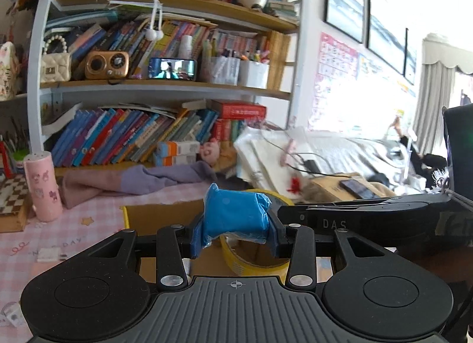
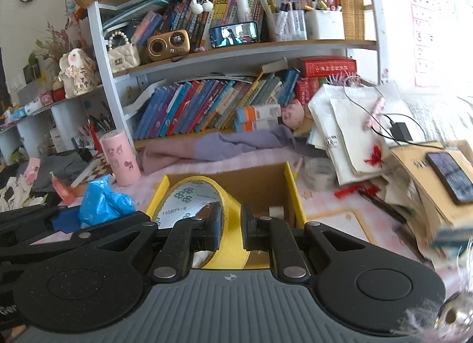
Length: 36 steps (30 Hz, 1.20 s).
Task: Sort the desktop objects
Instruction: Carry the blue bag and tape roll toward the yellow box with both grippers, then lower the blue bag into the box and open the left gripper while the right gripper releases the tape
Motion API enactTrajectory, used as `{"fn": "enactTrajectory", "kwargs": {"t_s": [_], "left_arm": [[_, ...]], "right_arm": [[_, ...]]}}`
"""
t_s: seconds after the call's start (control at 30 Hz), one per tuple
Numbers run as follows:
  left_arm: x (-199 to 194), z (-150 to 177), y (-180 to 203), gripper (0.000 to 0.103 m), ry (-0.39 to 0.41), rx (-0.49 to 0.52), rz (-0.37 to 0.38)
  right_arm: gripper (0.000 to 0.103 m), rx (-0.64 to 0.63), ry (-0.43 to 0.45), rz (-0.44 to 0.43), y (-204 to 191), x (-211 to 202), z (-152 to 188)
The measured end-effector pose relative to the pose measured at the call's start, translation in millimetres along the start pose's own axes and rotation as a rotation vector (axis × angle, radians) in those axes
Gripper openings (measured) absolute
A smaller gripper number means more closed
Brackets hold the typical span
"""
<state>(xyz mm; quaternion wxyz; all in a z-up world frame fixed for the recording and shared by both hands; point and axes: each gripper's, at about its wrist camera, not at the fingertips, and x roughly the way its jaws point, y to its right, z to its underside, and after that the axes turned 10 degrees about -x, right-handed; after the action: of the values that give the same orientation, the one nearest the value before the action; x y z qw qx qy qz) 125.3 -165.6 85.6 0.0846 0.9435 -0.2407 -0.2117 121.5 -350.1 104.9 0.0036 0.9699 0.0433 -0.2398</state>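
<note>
Desktop objects, sorting underway, two items in hand and several loose

Cardboard box, yellow-edged, open-topped, on the pink checked desk cover in front of the bookshelf: serves, by the look of it, as the collecting bin. One small pale item shows at its right inner wall; the rest of the floor is hidden behind the tape, so the count of things already sorted cannot be given

Yellow tape roll: held by the right gripper, its fingers closed to a narrow gap with the roll's wall pinched between them, one finger inside the ring and one outside. Roll sits over the box opening; whether it rests on the bottom or hangs above it cannot be told. Judged as being placed, not yet released

Blue plastic-wrapped bundle: clamped between the blue-padded fingers of the left gripper, which are set about as wide as the bundle. Carried just beside the right gripper, above the near left part of the box; judged next in line to go in

Still loose on the desk, right of the box: clear tape roll, red and dark pens, stacked papers and bags, phone on a brown parcel. Left of the box: pink cylindrical holder, upright, and a purple cloth along the shelf foot

Progress judged early to middle: one item likely in, two at the box, most of the clutter untouched
</note>
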Motion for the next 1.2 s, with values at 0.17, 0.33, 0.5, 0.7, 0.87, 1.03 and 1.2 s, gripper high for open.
{"fn": "enactTrajectory", "kwargs": {"t_s": [0.17, 0.33, 0.5, 0.7, 0.87, 1.03, 1.2], "left_arm": [[26.3, 0.5, -5.3, 0.040, -0.022, 0.005, -0.073], [58.4, 9.7, -14.5, 0.040, -0.086, 0.005, -0.143], [85.8, 21.6, -19.1, 0.040, -0.164, 0.028, -0.181], [116.2, 37.7, -19.3, 0.040, -0.281, 0.065, -0.232], [127.4, 45.4, -19.5, 0.040, -0.324, 0.058, -0.247], [130.7, 46.3, -22.8, 0.040, -0.333, 0.035, -0.253], [127.4, 46.7, -20.6, 0.046, -0.315, 0.039, -0.290]], "right_arm": [[0.012, -0.030, -0.006, -0.031, 16.6, 28.8, -7.7], [0.012, -0.083, -0.062, -0.056, 27.1, 63.0, -5.4], [0.012, -0.136, -0.141, -0.085, 33.3, 95.5, 3.4], [0.012, -0.209, -0.245, -0.128, 34.2, 131.8, 14.6], [0.012, -0.266, -0.344, -0.172, 31.2, 153.9, 24.9], [0.012, -0.294, -0.383, -0.197, 27.7, 163.1, 31.5], [0.013, -0.292, -0.383, -0.208, 28.4, 166.0, 31.2]]}}
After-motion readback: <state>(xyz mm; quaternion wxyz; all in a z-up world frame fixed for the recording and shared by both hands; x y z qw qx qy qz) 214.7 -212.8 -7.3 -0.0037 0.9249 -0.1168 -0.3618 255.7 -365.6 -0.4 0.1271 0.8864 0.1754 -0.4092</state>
